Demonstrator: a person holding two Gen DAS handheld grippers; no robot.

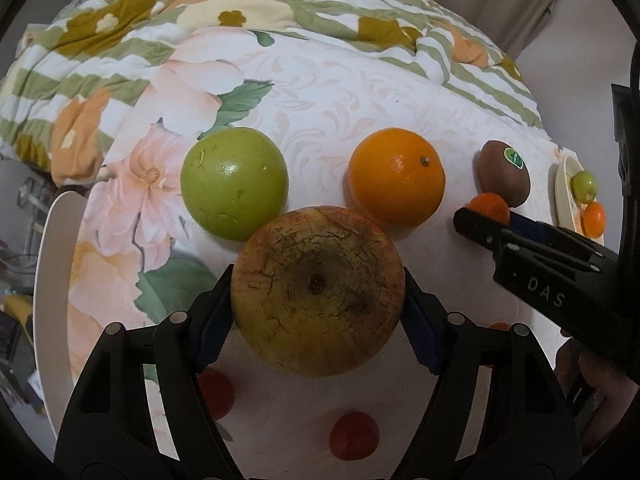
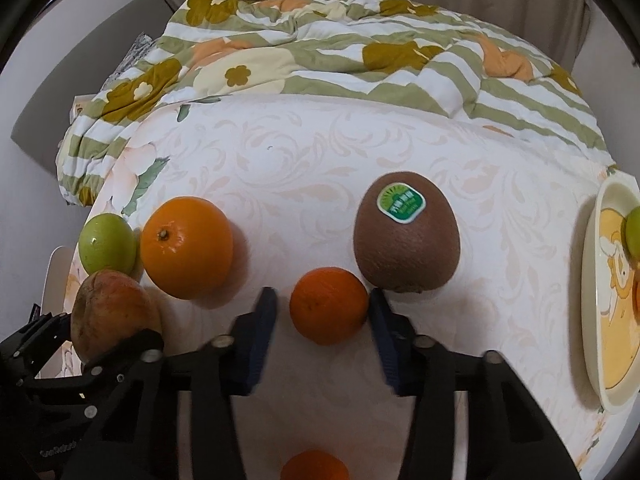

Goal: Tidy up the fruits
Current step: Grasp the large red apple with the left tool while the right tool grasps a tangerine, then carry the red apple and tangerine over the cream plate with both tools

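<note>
My left gripper [image 1: 318,280] is shut on a big yellow-red apple [image 1: 320,292], with a blue pad pressed to each side. Beyond it on the white cloth lie a green apple [image 1: 234,184], an orange [image 1: 396,176] and a stickered kiwi [image 1: 505,178]. My right gripper [image 2: 322,300] straddles a small mandarin [image 2: 328,306] just in front of the kiwi [image 2: 406,236]. Its right pad touches the mandarin, while a gap shows at the left pad, so it reads as open. From the left wrist view the right gripper [image 1: 480,220] enters from the right.
A cream plate [image 2: 590,280] at the right edge holds a green fruit and an orange one. A white plate [image 1: 48,280] sits at the left. Two red fruits [image 1: 354,436] lie under my left gripper, and another mandarin [image 2: 314,466] lies under the right. A flowered quilt [image 1: 200,20] is bunched behind.
</note>
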